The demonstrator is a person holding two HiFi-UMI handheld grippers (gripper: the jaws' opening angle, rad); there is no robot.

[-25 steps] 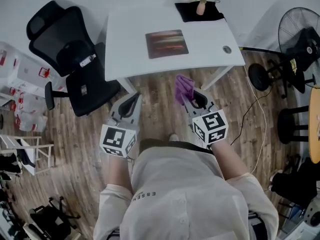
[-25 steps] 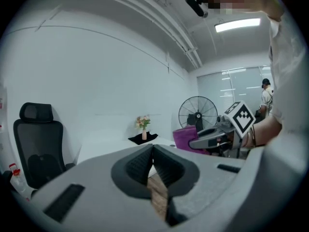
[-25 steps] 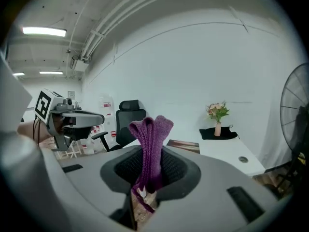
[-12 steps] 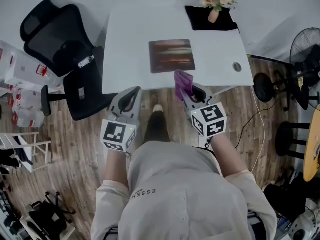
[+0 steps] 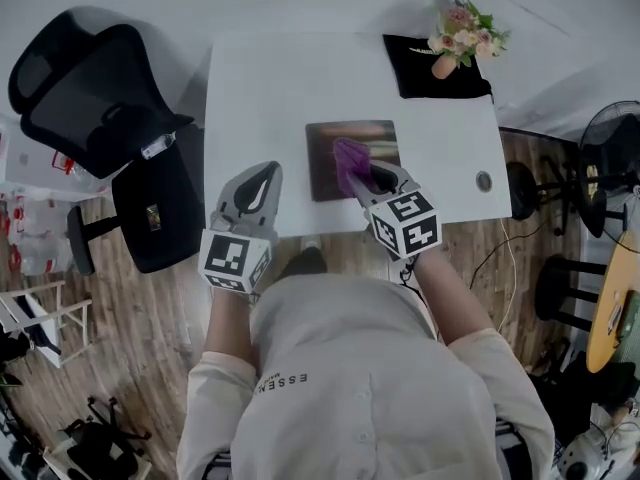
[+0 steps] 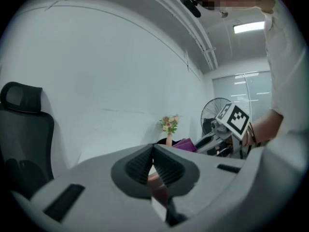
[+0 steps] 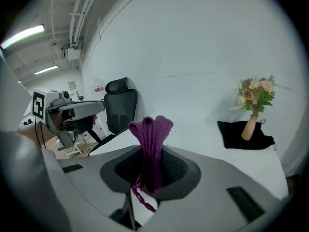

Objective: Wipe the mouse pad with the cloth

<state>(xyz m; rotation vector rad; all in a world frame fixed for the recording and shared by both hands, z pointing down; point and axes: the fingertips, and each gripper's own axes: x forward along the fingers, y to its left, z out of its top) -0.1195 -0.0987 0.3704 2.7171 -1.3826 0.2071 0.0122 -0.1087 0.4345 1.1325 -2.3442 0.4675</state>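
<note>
With the cloth clamped in the right gripper's jaws over the mouse pad by the desk's front edge, and the left gripper's jaws closed empty, all the wiping seems still to do.

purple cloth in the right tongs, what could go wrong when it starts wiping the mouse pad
The cloth is pinched only as a narrow fold in the right tongs, so it might pull out under drag. Nothing pins the mouse pad: the left tongs are shut beside it, so a stroke could slide it across the desk.
</note>
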